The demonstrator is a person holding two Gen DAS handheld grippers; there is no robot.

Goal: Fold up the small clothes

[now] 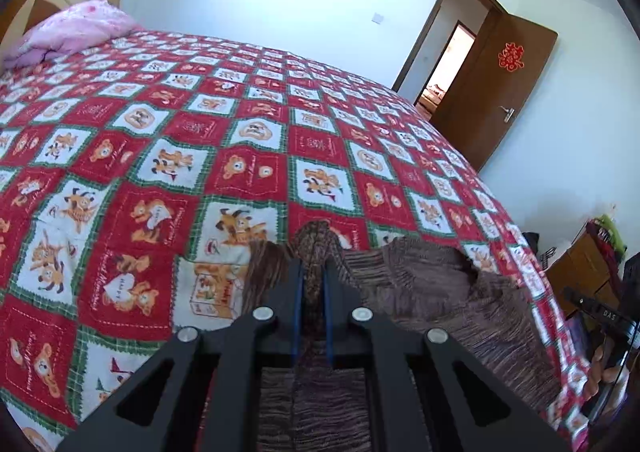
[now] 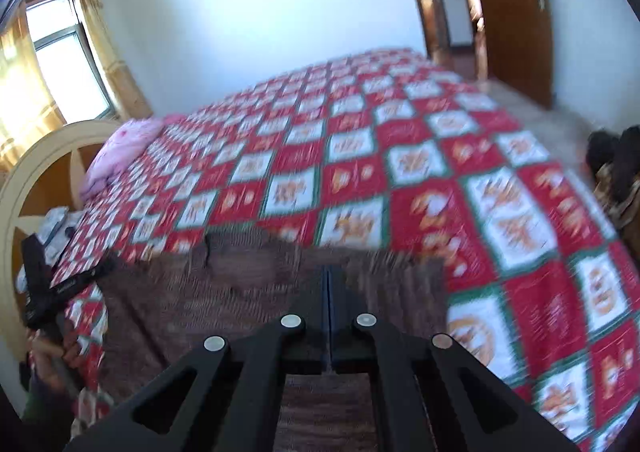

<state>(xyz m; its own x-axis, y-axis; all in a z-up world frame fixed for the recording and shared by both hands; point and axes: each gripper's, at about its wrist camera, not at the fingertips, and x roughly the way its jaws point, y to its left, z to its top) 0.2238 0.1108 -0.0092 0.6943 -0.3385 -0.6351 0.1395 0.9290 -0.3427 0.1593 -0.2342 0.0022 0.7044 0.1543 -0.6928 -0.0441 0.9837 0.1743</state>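
Note:
A brown striped knit garment (image 1: 420, 292) lies near the front edge of a bed covered in a red and white patchwork bedspread (image 1: 200, 132). My left gripper (image 1: 314, 268) is shut on a bunched fold of the garment, which pokes up between the blue pads. In the blurred right wrist view the same garment (image 2: 224, 292) spreads to the left under my right gripper (image 2: 328, 276), whose jaws are pressed together at the cloth's far edge. The hand (image 1: 600, 368) holding the right gripper shows at the left wrist view's right rim. The other hand (image 2: 52, 348) shows at the right wrist view's left rim.
A pink quilt (image 1: 76, 32) lies at the head of the bed by a cream headboard (image 2: 48, 156) and a window (image 2: 60, 64). A brown door (image 1: 492, 92) stands open beyond the far corner. A wooden cabinet (image 1: 584, 272) stands beside the bed.

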